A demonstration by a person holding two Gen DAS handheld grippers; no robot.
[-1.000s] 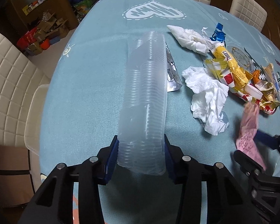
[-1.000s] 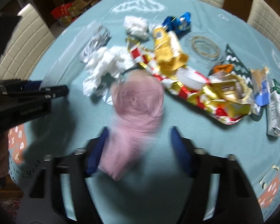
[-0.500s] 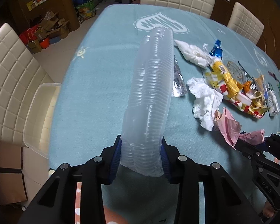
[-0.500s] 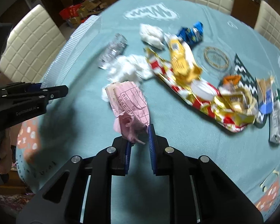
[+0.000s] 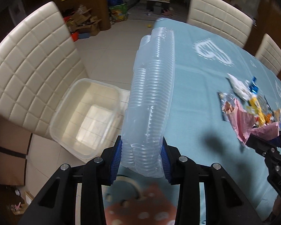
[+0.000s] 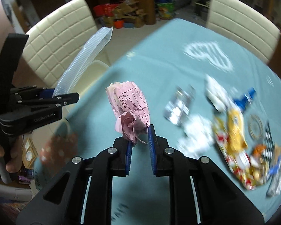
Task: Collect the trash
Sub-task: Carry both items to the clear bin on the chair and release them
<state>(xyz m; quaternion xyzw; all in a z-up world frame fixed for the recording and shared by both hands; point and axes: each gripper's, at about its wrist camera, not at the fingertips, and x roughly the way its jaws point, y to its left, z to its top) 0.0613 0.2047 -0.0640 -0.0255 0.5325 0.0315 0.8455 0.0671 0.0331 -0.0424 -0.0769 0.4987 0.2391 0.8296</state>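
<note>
Blue pads of my left gripper (image 5: 141, 157) clamp a stack of clear plastic lids (image 5: 151, 97), jaws partly open around it. My right gripper (image 6: 140, 146) is nearly closed on a crumpled pink receipt (image 6: 130, 110). A clear plastic bin (image 5: 84, 116) on the chair looks empty. Compared with a second ago, both items are now lifted off the blue tablecloth (image 5: 196, 93) toward the bin; wrappers (image 6: 234, 140) remain there.

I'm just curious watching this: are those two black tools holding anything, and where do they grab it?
Yes. The left gripper clamps the near end of a clear plastic lid stack. The right gripper pinches a crumpled pink receipt by its lower, twisted end.
</note>
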